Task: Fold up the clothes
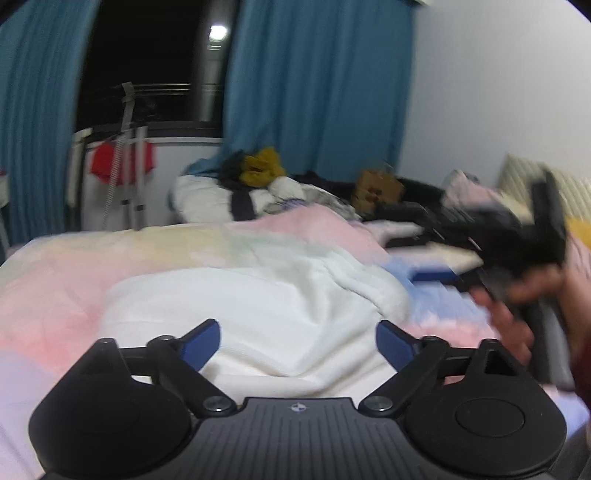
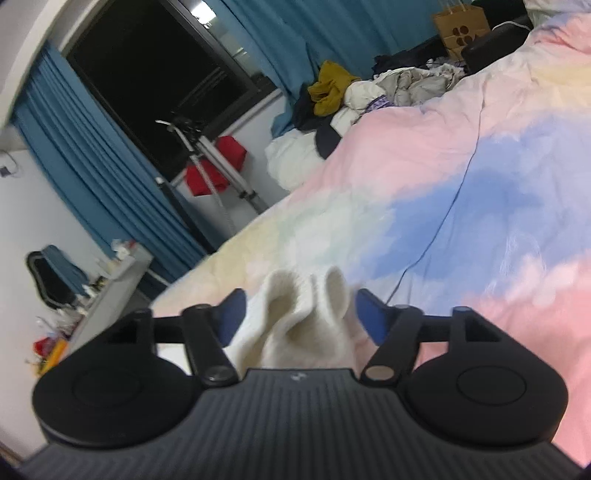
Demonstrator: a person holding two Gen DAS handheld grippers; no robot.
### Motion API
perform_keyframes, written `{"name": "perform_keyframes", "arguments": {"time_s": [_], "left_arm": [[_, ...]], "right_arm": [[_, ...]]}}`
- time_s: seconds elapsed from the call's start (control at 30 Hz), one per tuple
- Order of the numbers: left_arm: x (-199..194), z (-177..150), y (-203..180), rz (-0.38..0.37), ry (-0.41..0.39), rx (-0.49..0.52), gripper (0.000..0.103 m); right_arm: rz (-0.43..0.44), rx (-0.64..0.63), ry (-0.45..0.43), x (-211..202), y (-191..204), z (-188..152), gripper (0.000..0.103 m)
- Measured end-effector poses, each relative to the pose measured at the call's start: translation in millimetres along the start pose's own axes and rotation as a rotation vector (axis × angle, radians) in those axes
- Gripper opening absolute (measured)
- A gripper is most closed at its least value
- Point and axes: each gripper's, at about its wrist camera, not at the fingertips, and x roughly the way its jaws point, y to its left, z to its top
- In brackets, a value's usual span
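Two grippers, both with jaws apart. Left gripper: blue pads spread wide, nothing pinched; the white garment lies on the bed under and just beyond the gap. Right gripper: jaws parted, a bunched fold of the same white garment stands up between the pads; the fold looks loose, no pad clearly pressing on it, though the left pad sits right against the cloth, so contact there is hard to call.

Garment in the left wrist view: flattish pile, long axis running roughly left to right across the bed, a ridge of folds rising toward its far right end. Near edge hidden behind the gripper body. Which end is collar or hem: can't tell.

Bed cover is pastel pink, blue and yellow, all around the garment. Right of the garment in the left view, a hand holds the other gripper, heavily motion-blurred.

Beyond the garment, at the far end of the bed: a heap of clothes, white, dark and mustard. Beside it a brown paper bag with dark dots; no readable text. Behind that, blue curtains, a dark window, and a drying rack with a red item on it.
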Motion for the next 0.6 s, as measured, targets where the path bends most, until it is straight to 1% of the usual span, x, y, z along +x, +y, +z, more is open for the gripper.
{"name": "perform_keyframes", "arguments": {"time_s": [0.03, 0.07, 0.1, 0.13, 0.2, 0.3, 0.4, 0.5, 0.57, 0.6], "left_arm": [[-4.3, 3.8, 11.0, 0.015, -0.004, -0.043, 0.102], [-7.8, 6.3, 23.0, 0.03, -0.001, -0.089, 0.103], [-11.1, 8.3, 35.4, 0.044, 0.004, -0.135, 0.103], [-13.6, 9.1, 46.7, 0.064, 0.013, -0.178, 0.103], [-10.4, 8.5, 70.1, 0.106, 0.043, -0.266, 0.103], [0.3, 3.2, 97.0, 0.123, 0.099, -0.358, 0.103], [5.9, -4.1, 107.9, 0.134, 0.155, -0.379, 0.102], [5.3, -8.6, 111.6, 0.144, 0.18, -0.377, 0.102], [8.0, -12.7, 113.3, 0.149, 0.192, -0.383, 0.101], [8.9, -14.3, 115.4, 0.151, 0.198, -0.388, 0.101]], "right_arm": [[0.001, -0.016, 0.011, -4.1, 4.5, -3.9, 0.071], [-0.002, -0.035, 0.02, -8.0, 9.2, -9.0, 0.073], [-0.008, -0.056, 0.027, -11.9, 14.2, -14.9, 0.081], [-0.012, -0.07, 0.034, -14.3, 18.2, -20.2, 0.083], [-0.016, -0.084, 0.052, -16.0, 23.8, -30.0, 0.082], [-0.013, -0.098, 0.1, -9.3, 28.4, -42.0, 0.082], [-0.034, -0.142, 0.15, 6.1, 31.7, -51.0, 0.081], [-0.087, -0.106, 0.193, 29.8, 19.0, -58.9, 0.083], [-0.103, -0.083, 0.2, 41.3, 11.1, -61.5, 0.083], [-0.098, -0.068, 0.198, 45.3, 7.6, -61.7, 0.085]]}}
